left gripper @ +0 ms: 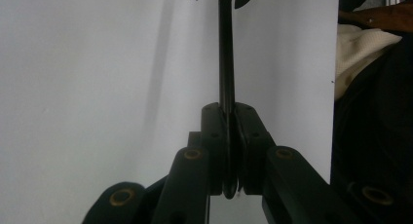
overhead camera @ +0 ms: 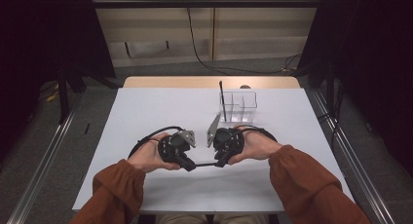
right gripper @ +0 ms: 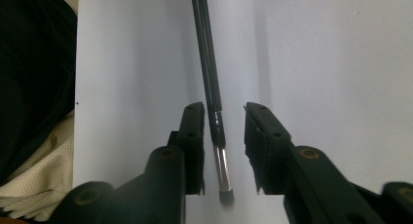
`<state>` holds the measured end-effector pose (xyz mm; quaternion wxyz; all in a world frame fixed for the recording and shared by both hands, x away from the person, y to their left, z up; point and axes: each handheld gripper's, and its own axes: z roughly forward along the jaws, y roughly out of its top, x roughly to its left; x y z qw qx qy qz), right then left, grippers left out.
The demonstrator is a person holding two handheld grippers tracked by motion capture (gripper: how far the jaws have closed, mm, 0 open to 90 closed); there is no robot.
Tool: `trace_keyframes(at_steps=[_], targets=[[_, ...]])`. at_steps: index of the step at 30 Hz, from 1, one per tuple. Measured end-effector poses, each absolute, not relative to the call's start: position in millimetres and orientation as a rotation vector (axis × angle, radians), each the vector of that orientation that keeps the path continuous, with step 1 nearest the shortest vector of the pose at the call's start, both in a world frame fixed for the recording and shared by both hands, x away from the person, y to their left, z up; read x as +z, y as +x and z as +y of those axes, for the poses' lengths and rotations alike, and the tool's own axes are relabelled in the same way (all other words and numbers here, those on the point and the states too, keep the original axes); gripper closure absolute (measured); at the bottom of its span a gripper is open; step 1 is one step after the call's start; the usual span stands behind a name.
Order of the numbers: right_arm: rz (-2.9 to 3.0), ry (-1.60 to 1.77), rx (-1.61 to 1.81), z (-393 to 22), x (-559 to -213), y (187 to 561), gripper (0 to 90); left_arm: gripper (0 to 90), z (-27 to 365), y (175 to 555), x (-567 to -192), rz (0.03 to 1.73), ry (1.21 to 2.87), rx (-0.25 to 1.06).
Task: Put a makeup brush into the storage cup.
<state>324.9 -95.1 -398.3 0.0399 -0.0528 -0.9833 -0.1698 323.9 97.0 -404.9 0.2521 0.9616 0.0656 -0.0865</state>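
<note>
Gripping pen (left gripper: 226,53), left gripper (left gripper: 229,136)

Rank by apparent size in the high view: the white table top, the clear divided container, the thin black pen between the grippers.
1. White table top, largest.
2. Clear divided container.
3. Thin black pen, smallest.

You will find no text, label, brand, number or sign that can be read anywhere here: the white table (overhead camera: 146,117) is blank, and the clear organizer (overhead camera: 238,106) carries no print. The black pen (left gripper: 226,63) and both grippers show plain black surfaces, without any marking you could make out
</note>
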Motion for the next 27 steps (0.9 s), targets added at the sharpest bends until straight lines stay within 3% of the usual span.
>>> trace_keyframes(at_steps=[12,18,27], targets=[[-3.005,-0.224,-0.613,-102.6,-396.0,327.1,39.0,84.1,103.8,325.7,-400.3,0.214,2.609,-0.225],[-3.032,-0.279,-0.641,-107.4,-396.0,326.3,19.4,84.1,109.0,325.1,-397.3,0.234,2.605,-0.214],[-3.017,-0.374,-0.731,-121.2,-398.9,326.7,8.5,84.1,120.1,325.1,-397.1,0.274,2.58,-0.209]])
